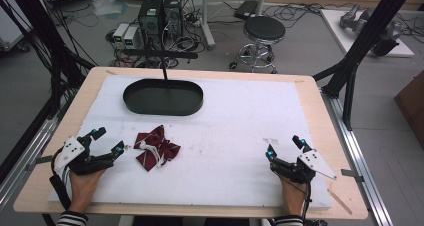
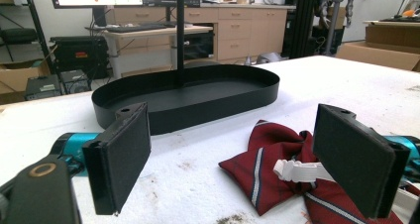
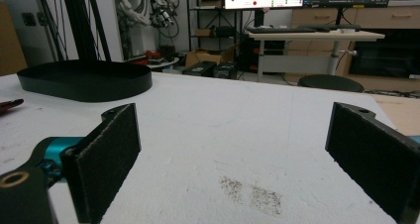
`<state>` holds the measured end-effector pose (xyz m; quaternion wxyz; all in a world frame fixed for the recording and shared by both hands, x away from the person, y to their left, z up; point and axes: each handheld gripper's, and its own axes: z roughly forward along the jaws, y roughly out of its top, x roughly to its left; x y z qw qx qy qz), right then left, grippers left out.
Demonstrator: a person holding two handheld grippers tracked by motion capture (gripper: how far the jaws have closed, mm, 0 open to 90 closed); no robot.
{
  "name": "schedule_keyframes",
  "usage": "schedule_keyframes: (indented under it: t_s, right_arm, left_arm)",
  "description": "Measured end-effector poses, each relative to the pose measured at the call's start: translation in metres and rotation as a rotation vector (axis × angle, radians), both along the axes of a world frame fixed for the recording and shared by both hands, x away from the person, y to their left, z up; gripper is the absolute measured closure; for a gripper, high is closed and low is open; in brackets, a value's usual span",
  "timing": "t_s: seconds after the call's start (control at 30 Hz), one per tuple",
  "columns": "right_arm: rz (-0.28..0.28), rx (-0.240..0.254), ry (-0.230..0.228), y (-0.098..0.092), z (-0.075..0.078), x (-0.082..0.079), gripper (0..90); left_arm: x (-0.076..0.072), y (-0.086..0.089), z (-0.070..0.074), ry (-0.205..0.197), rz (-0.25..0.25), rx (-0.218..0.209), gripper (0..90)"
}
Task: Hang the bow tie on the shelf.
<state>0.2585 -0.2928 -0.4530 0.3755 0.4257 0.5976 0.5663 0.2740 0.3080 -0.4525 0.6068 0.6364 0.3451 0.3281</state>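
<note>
A black oval tray (image 1: 163, 97) sits at the far left of the white foam board (image 1: 240, 121) that covers the table; a thin black post (image 1: 164, 72) rises from its floor. The interior of the tray holds no loose item: only the bare black floor shows in the high view and the left gripper view. A dark red bow tie (image 1: 156, 147) with thin pale stripes and a white plastic clasp (image 2: 297, 170) lies flat on the board, on the near side of the tray and well apart from its wall. The left gripper (image 1: 109, 142) rests just beside the bow tie, on the tie's left, with jaws released and spread wide; nothing is clamped, though the tie lies close by one pad. The right gripper (image 1: 284, 146) rests far to the right of the tray, near the board's near edge, jaws likewise released over bare board.
</note>
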Motion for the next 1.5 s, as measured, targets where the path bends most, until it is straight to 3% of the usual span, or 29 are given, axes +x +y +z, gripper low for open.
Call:
schedule_keyframes:
  t_s: [0.63,0.93,0.97,1.17,1.27,1.5]
  right_arm:
    - [0.001,-0.012,-0.003,0.002,0.0,0.0,5.8]
    - [-0.001,-0.012,0.003,0.001,0.0,0.0,5.9]
    - [-0.001,-0.013,0.003,0.001,0.0,0.0,5.9]
    - [-0.002,-0.01,-0.002,0.001,0.0,0.001,5.9]
    - [-0.003,-0.006,0.0,0.001,0.0,0.001,5.8]
    - [-0.001,-0.008,-0.001,0.001,0.0,0.001,5.8]
  left_arm:
    - [0.0,-0.001,0.0,0.005,0.0,0.004,15.9]
    - [0.003,-0.005,0.005,0.037,-0.024,0.048,16.1]
    - [0.003,-0.007,0.01,0.043,-0.041,0.07,16.1]
    - [0.004,-0.011,0.024,0.059,-0.088,0.109,16.4]
    - [0.009,-0.014,0.037,0.069,-0.166,0.135,16.9]
    - [0.018,-0.024,0.054,0.106,-0.256,0.208,17.3]
